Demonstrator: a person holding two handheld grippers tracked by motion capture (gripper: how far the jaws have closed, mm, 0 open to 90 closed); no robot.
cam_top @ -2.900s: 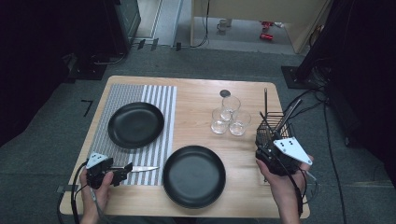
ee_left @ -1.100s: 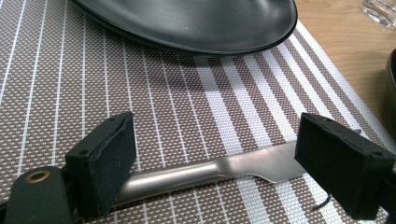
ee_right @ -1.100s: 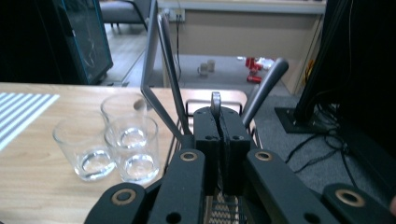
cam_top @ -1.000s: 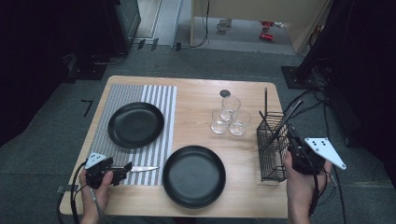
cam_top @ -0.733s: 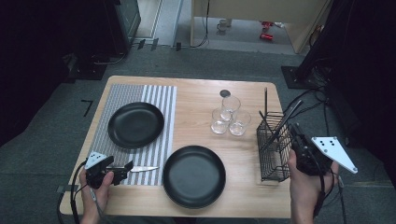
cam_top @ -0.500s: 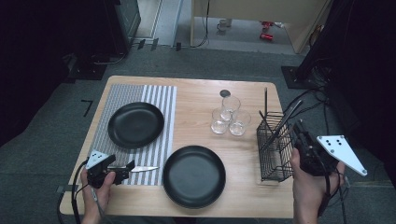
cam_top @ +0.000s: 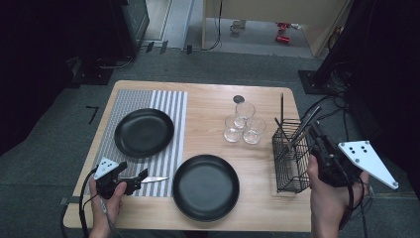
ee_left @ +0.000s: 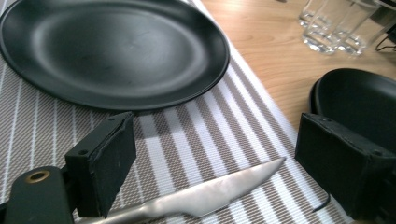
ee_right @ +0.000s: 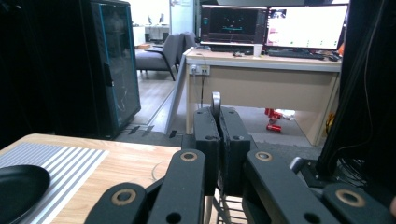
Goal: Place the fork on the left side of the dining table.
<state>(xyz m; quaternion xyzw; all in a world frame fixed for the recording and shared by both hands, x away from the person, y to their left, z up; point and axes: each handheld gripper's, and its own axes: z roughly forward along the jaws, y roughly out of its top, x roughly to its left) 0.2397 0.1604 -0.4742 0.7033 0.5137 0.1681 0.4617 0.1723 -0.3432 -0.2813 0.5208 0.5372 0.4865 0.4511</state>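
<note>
A table knife [cam_top: 152,179] lies on the striped placemat [cam_top: 168,106]. My left gripper [cam_top: 133,182] stands open around it; in the left gripper view the blade [ee_left: 210,196] rests on the mat between the wide-apart pads [ee_left: 109,163] of the left gripper [ee_left: 218,126], touching neither. My right gripper [cam_top: 316,133] is held up at the right side of the black wire caddy [cam_top: 289,163]. It is shut on a metal piece of cutlery [cam_top: 308,121], whose rounded end [ee_right: 215,99] pokes out above the pressed-together tips of the right gripper [ee_right: 219,114].
One black plate [cam_top: 144,132] sits on the placemat, a second black plate [cam_top: 206,186] on the bare wood near the front edge. Three clear glasses [cam_top: 244,124] stand left of the caddy, which holds more tall utensils [cam_top: 282,111]. The floor drops away beyond the table's edges.
My right gripper has moved from over the caddy to its right side and risen, staying shut on the cutlery. The left gripper has barely shifted and stays open over the knife.
</note>
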